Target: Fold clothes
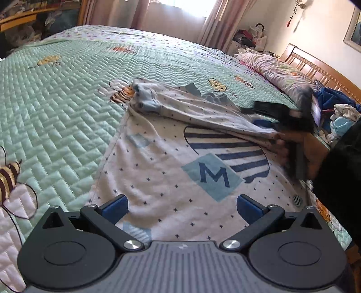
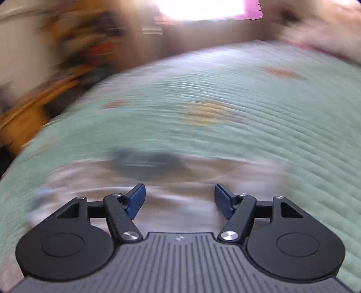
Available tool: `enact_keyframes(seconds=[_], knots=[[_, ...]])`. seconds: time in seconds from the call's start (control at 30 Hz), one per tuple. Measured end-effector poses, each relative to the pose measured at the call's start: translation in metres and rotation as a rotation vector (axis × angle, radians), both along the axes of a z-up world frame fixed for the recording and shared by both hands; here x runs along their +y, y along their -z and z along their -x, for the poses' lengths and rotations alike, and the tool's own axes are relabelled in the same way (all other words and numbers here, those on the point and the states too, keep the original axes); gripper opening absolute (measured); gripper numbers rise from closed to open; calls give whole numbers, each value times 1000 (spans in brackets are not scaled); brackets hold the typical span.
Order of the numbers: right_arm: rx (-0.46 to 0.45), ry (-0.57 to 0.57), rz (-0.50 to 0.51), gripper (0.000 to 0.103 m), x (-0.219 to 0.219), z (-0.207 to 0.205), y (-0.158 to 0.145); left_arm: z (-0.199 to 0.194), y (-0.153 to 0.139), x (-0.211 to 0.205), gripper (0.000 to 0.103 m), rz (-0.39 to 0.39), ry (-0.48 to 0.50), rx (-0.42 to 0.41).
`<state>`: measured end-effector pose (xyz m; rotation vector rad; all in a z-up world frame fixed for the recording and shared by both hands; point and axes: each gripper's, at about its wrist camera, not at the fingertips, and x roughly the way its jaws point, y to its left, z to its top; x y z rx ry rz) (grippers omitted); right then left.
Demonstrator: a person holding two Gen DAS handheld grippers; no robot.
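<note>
Hovering low, your left gripper (image 1: 182, 208) sits jaws wide, nothing between them, just over the near hem of the shirt (image 1: 180, 175) spread on the green quilt (image 1: 56, 108) — one sleeve (image 1: 191, 110) folded across; your right gripper (image 2: 179, 201) is half open, empty — its view blurred

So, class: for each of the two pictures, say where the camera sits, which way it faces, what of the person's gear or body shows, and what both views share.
Left wrist: sits on the left gripper, looking down across the white patterned garment; open jaws, plus the right gripper and hand.
Right wrist: sits on the right gripper, facing over the bed; blurred, open jaws, nothing between.
Shared: the green quilted bedspread, the garment and the bright window.
</note>
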<state>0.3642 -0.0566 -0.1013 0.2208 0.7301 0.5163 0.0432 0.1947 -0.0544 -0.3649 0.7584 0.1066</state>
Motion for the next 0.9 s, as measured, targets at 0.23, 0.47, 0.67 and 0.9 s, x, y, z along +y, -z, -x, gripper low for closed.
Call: enact_keyframes(seconds=[0.23, 0.47, 0.67, 0.9], knots=[[21, 102, -342, 71, -60, 6, -6, -17, -5, -10, 102, -4, -1, 25], [11, 129, -266, 70, -72, 32, -4, -22, -14, -21, 102, -53, 7, 15], [45, 105, -216, 65, -78, 69, 13, -36, -26, -20, 102, -39, -6, 9], [-110, 9, -270, 71, -62, 106, -22, -46, -29, -25, 102, -47, -7, 12]])
